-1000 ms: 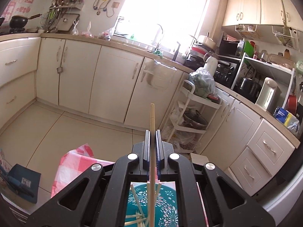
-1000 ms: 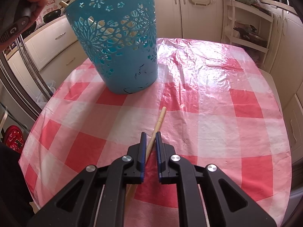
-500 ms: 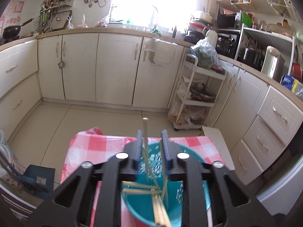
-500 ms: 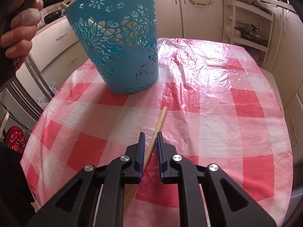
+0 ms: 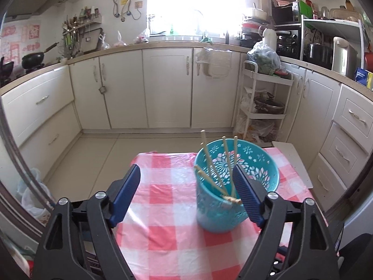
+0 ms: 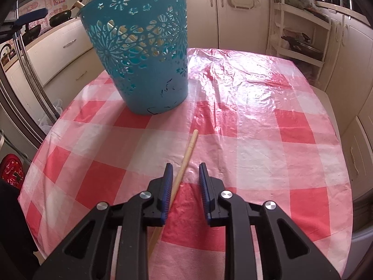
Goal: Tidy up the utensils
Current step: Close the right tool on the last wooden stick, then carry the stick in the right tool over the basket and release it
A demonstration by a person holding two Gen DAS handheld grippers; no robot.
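Glossy checked plastic cloth (image 6: pixel 256 126); perforated teal basket (image 6: pixel 144 53), wooden chopstick (image 6: pixel 186 158).

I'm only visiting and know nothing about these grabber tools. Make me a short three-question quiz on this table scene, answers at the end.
1. True or false: the left gripper is clamped on a chopstick.
2. Where does the loose chopstick lie? A) inside the blue basket B) on the checked tablecloth, between the right gripper jaws C) on the floor
3. What stands inside the basket?

Key
1. False. Its jaws have just been opening and stand wide, with nothing between the pads.
2. B. The right jaws have just been opening slightly; the stick touches the left pad only, so it is not pinched.
3. Several wooden chopsticks, leaning against the rim.
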